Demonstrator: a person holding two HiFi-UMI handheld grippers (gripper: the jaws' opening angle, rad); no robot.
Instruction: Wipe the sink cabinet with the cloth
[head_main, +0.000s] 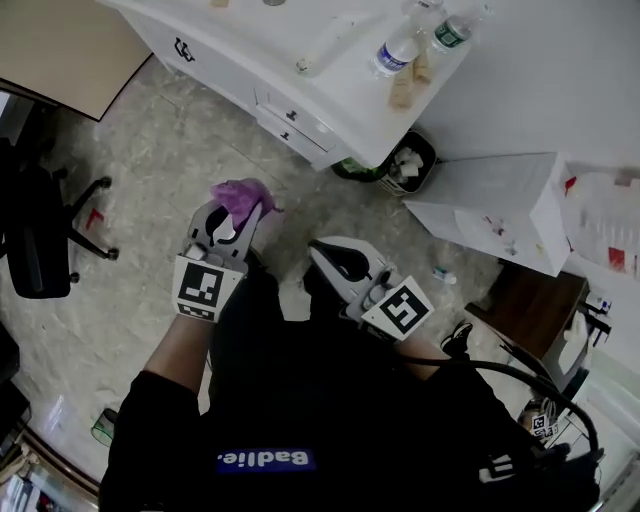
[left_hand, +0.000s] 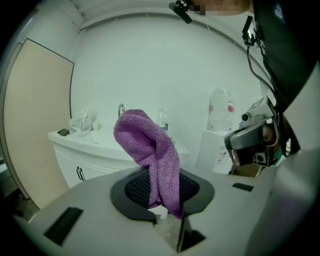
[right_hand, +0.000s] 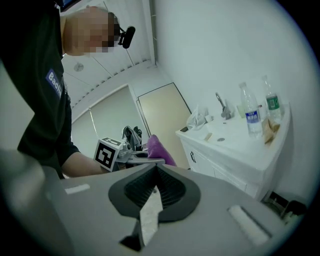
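Close in front of the person's body, the left gripper (head_main: 232, 222) is pinching the purple cloth (head_main: 238, 196) tight between its jaws, with most of it flopping out past the tips. The right gripper (head_main: 335, 258) is hanging just beside it, jaws pressed together with nothing in them. Farther out, the white sink cabinet (head_main: 300, 100) is standing against the wall, well apart from the cloth, with water bottles (head_main: 398, 50) sitting on top.
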